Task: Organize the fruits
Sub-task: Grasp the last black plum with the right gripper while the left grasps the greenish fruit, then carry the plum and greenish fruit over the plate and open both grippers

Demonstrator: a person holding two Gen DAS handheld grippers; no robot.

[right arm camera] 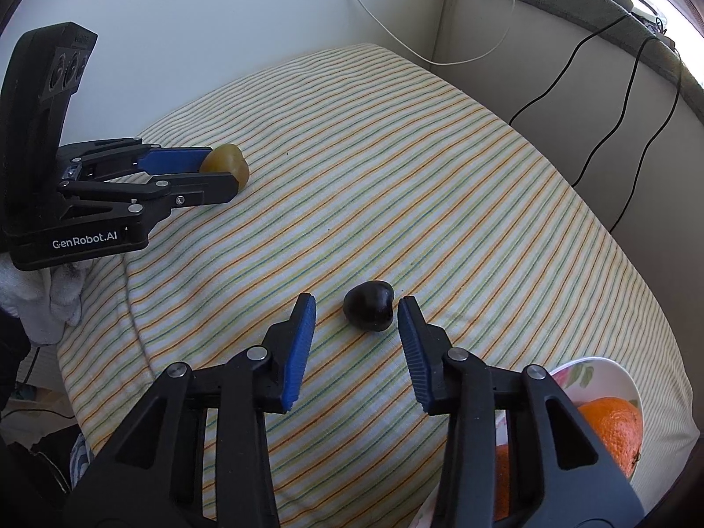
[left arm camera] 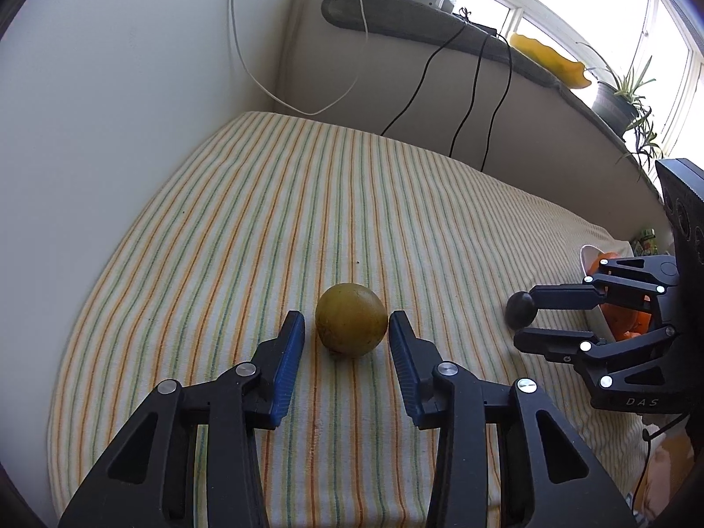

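A yellow-green round fruit (left arm camera: 351,325) lies on the striped cloth (left arm camera: 264,202). My left gripper (left arm camera: 346,330) is open, its fingertips on either side of the fruit, not touching. In the right wrist view the same fruit (right arm camera: 229,163) sits between the left gripper's (right arm camera: 220,171) fingers. A small dark plum (right arm camera: 368,311) lies on the cloth (right arm camera: 396,176). My right gripper (right arm camera: 357,314) is open around it, the right pad close to it. The plum (left arm camera: 520,308) and right gripper (left arm camera: 526,314) show at the right of the left wrist view.
A white bowl (right arm camera: 616,374) holding oranges (right arm camera: 614,431) stands at the lower right; it also shows behind the right gripper (left arm camera: 587,259). Black cables (left arm camera: 475,88) and a white cable (left arm camera: 246,57) hang at the back wall. Plants (left arm camera: 625,92) line the window ledge.
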